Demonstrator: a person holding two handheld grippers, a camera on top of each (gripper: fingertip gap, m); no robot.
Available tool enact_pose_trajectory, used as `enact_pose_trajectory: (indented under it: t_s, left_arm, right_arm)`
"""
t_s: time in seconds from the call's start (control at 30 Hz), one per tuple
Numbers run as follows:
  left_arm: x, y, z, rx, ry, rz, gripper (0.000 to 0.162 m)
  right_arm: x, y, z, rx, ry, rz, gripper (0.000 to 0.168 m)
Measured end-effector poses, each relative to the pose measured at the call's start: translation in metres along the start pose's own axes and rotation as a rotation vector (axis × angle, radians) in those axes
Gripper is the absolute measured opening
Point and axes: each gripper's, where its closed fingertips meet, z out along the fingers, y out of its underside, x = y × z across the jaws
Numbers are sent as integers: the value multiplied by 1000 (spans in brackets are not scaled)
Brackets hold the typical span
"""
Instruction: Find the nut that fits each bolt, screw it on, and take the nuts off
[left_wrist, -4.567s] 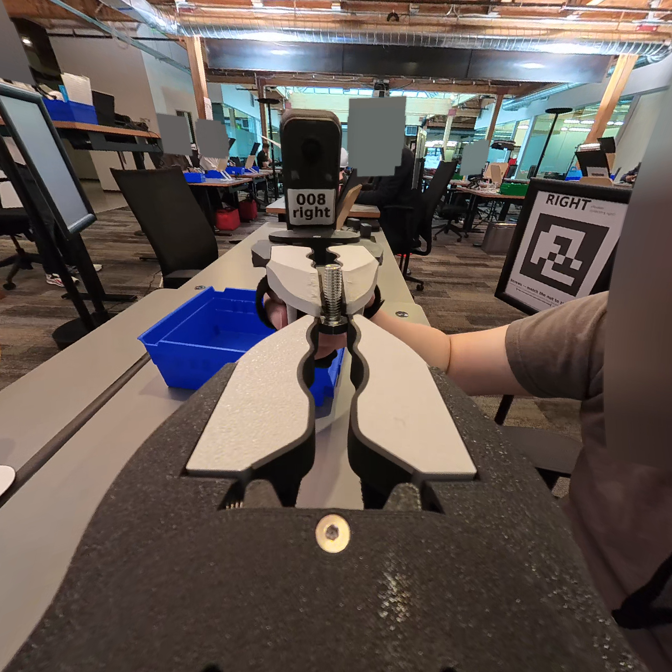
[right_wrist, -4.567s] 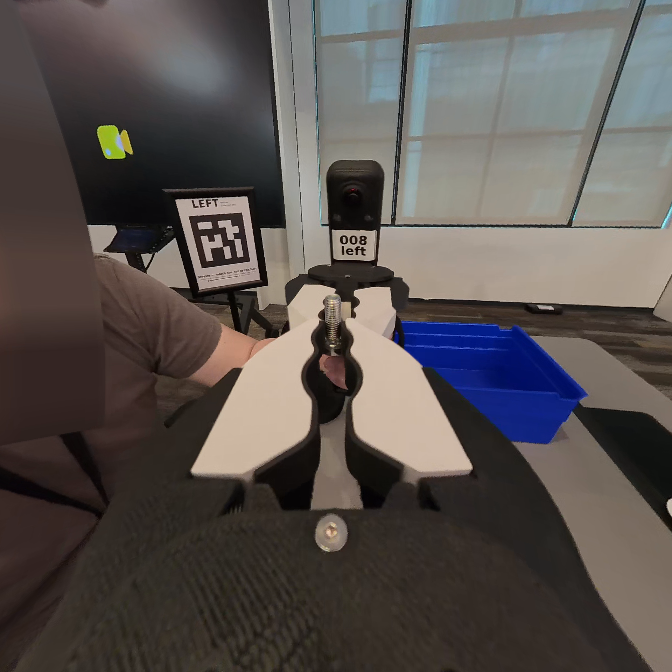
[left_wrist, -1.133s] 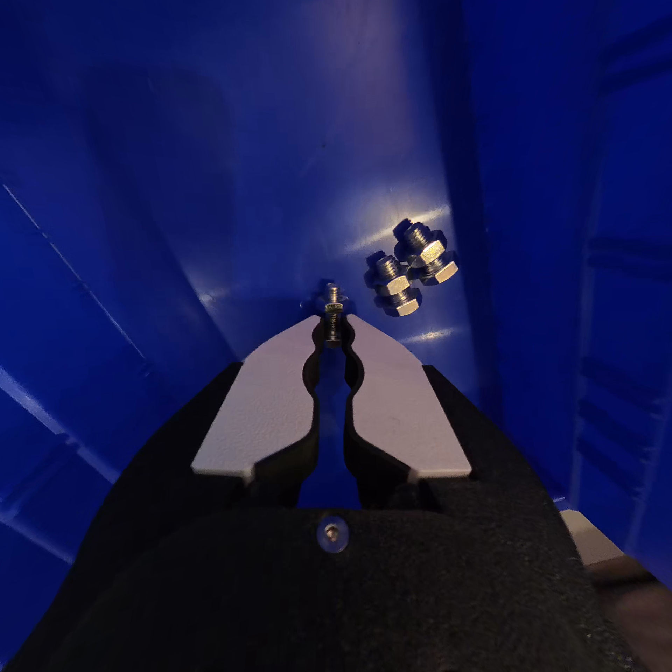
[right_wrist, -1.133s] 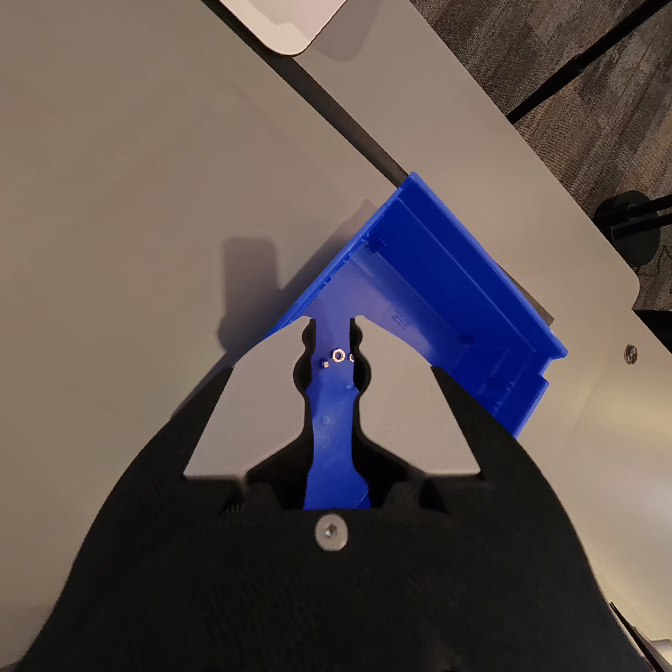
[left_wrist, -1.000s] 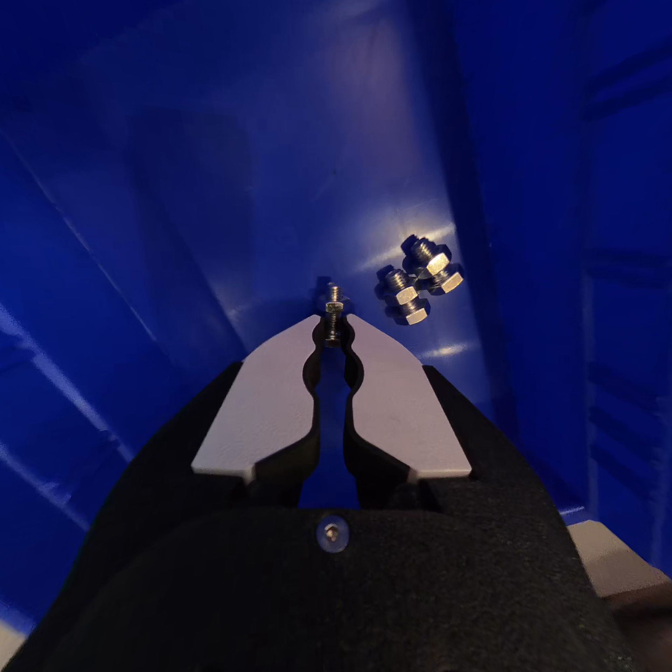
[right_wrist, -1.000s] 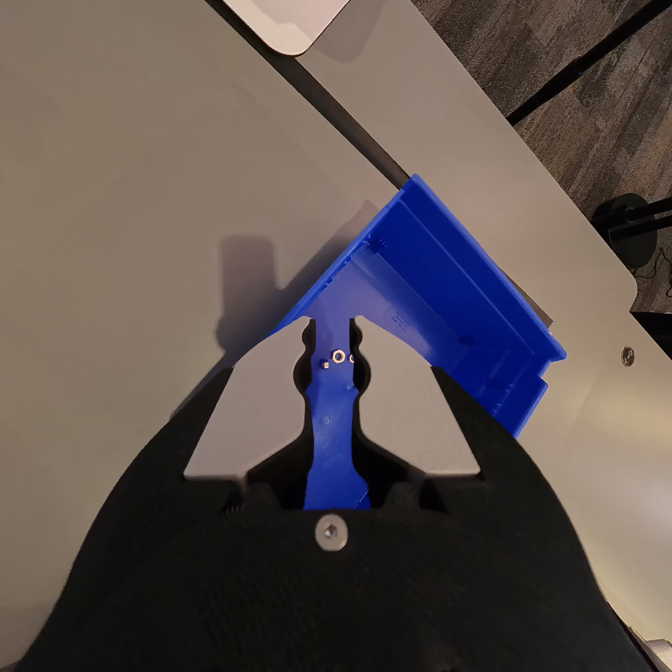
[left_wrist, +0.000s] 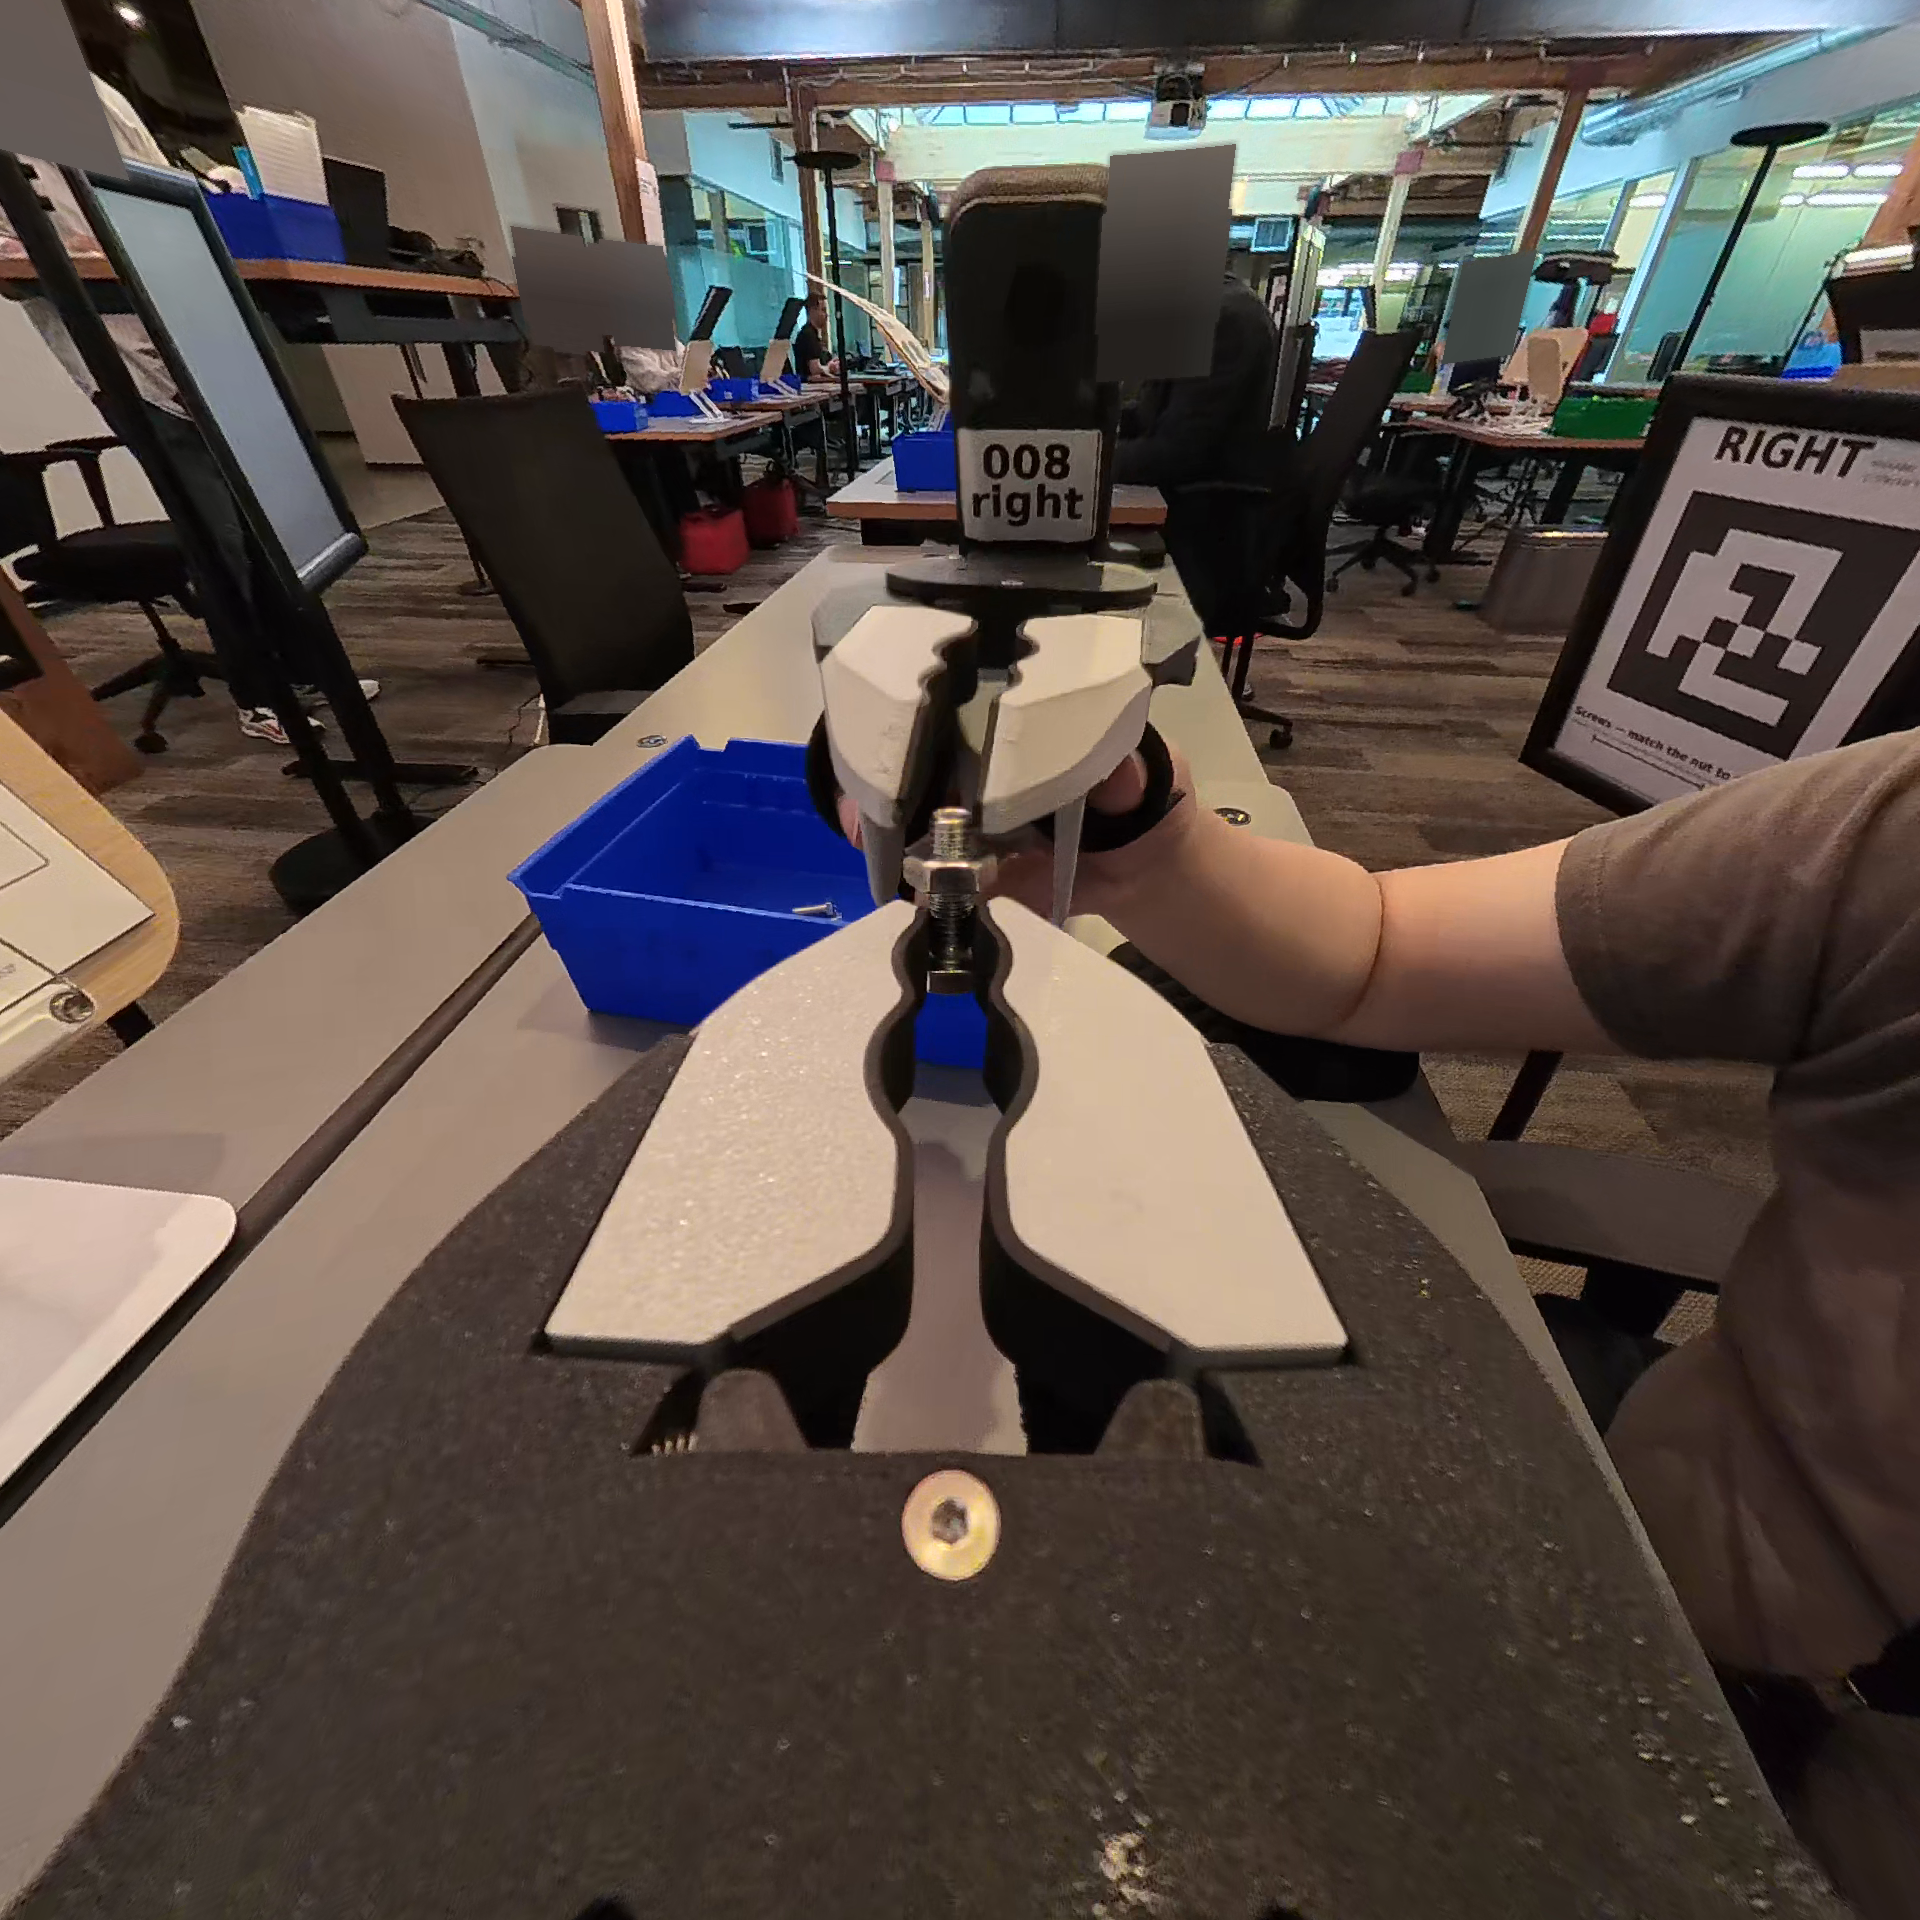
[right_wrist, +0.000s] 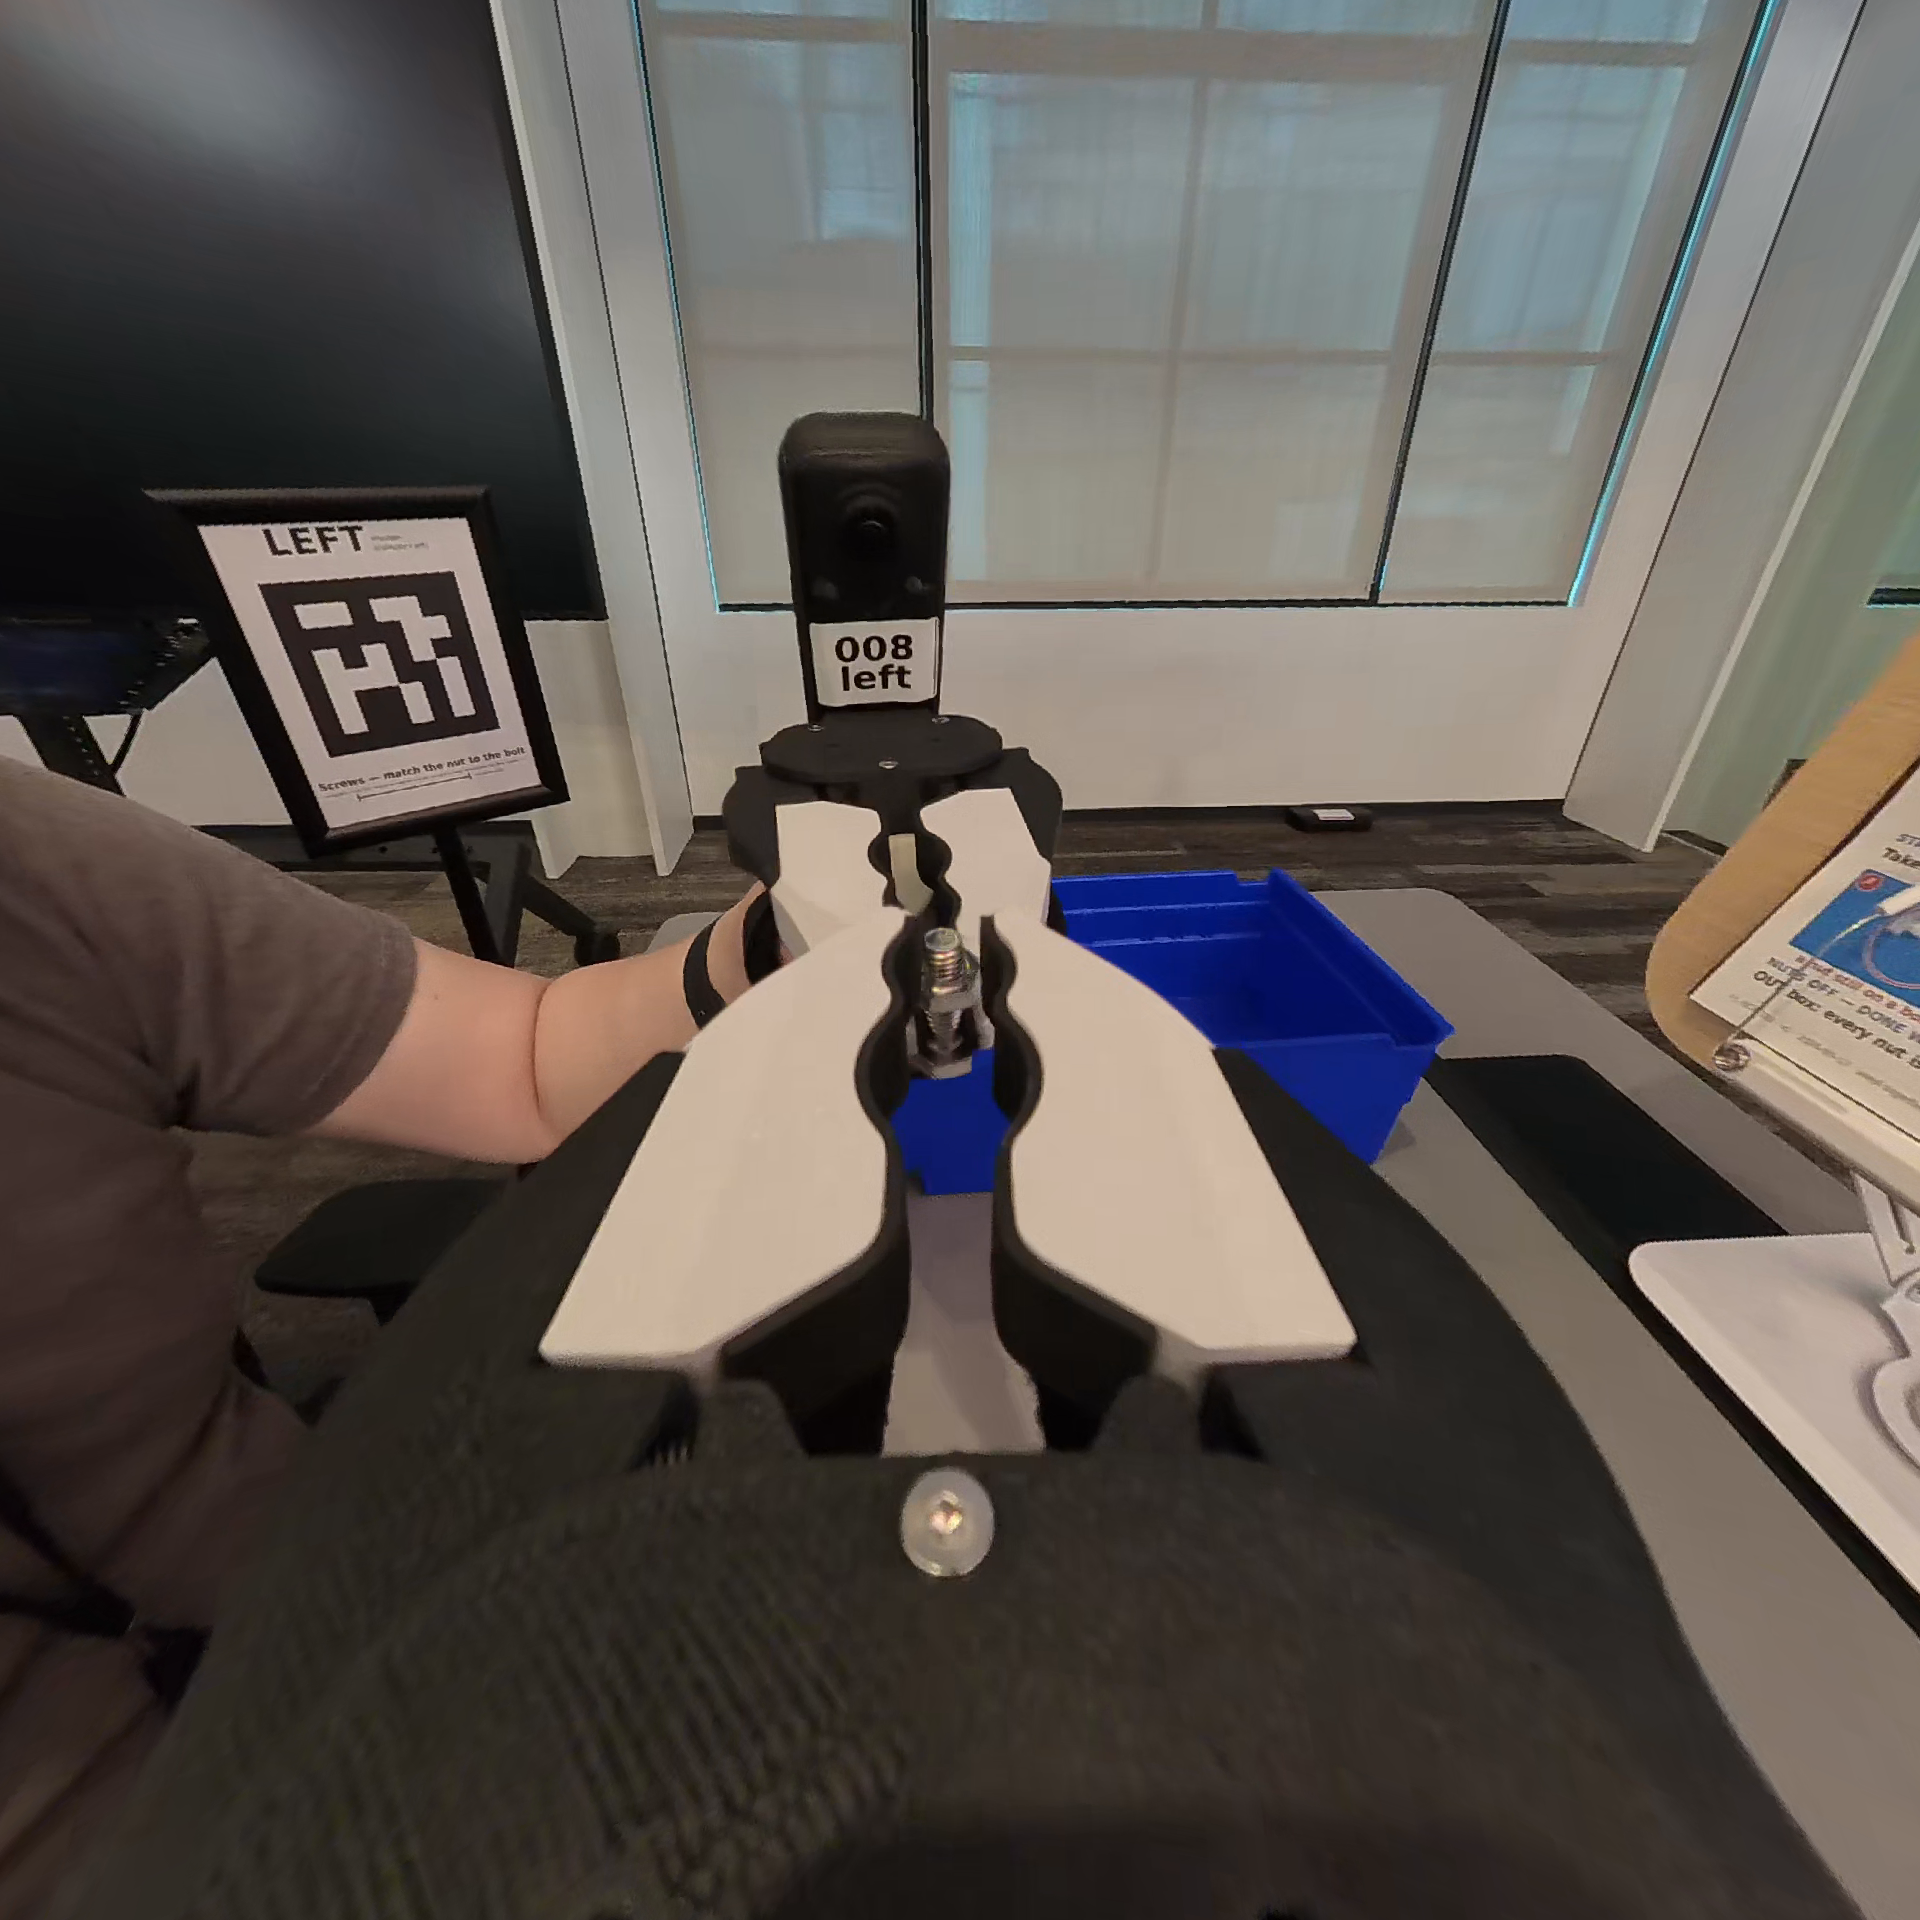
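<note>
Squeezed shut on a bolt (left_wrist: 948, 914): the fingers of the left gripper (left_wrist: 951, 940), holding it low on its stem, near the head. Standing straight up in the air, over the near edge of the blue bin (left_wrist: 675, 935), not lying on the tabletop (left_wrist: 312, 997).

Sitting on the bolt, a little below the top end: one nut (left_wrist: 949, 862). Already partly screwed on, by the look of the thread poking out above it.

Facing from the other side: the right gripper (right_wrist: 940, 956), fingers apart, one on each side of the nut. Close to it, but seemingly not squeezing it yet.

So, about half done with this one bolt: the fitting nut found and started. Hard to say from here whether going on or coming off. Probably next: pinch the nut and turn.

Still to do, most likely: finish the turning, take the nut off again, then put both parts away.

Inside the blue bin, down on its floor: one small screw (left_wrist: 816, 909). Maybe more work waiting there. Rest of the bin floor mostly hidden behind the grippers, so no counting what is left.
</note>
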Motion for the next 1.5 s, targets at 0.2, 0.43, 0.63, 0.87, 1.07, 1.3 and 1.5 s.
enact_pose_trajectory:
  t_s: [0.2,0.43,0.63,0.87,1.07,1.3,1.5]
  left_arm:
    - [3,-1,0,1,10,6,7]
    - [-2,-3,-7,-5,-22,19,35]
    - [15,11,4,-71,61,60,35]
    - [26,12,8,-55,131,65,21]
    - [27,8,7,-28,139,61,14]
    - [28,9,10,-33,131,75,14]
    - [24,8,10,-34,83,129,14]
  right_arm:
    - [-5,3,1,-12,-43,11,8]
    - [1,2,-3,-5,-30,22,8]
    - [-22,2,-5,-20,-183,-26,8]
    - [-30,4,-7,-22,-235,-75,8]
    - [-30,3,-8,-11,-238,-78,8]
    - [-31,3,-8,0,-250,-69,8]
    - [-29,1,-9,12,-247,-66,9]
